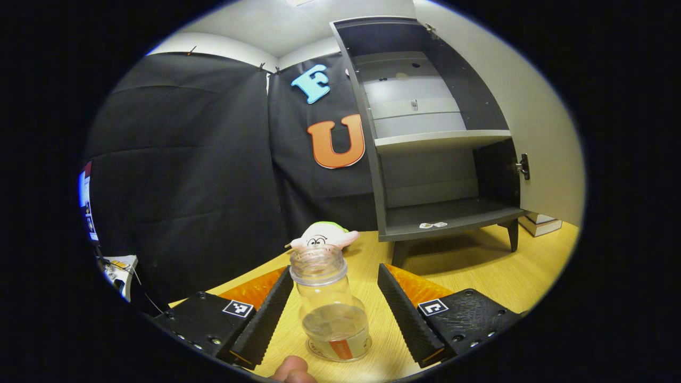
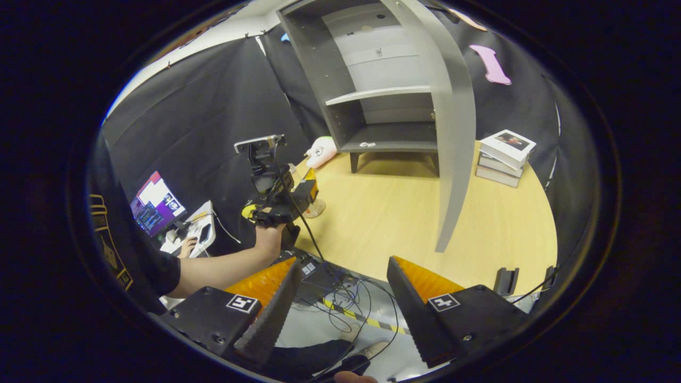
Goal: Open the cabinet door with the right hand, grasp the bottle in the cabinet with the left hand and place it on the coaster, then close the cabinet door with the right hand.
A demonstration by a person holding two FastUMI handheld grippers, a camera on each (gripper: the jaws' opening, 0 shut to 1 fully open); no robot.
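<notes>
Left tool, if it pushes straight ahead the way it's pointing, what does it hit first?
The bottle, standing on the coaster between the open fingers of the left tool. Behind it lies the plush toy, though depth is hard to judge.

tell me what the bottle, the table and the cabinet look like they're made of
Bottle: clear plastic or glass, glossy; you see straight through it, and the neck is threaded. Which of the two is unclear.
Table: pale wood or wood-look laminate, smooth, with faint grain lines.
Cabinet: grey painted or laminated board, matte, with flat even panels and a metal hinge inside.
</notes>
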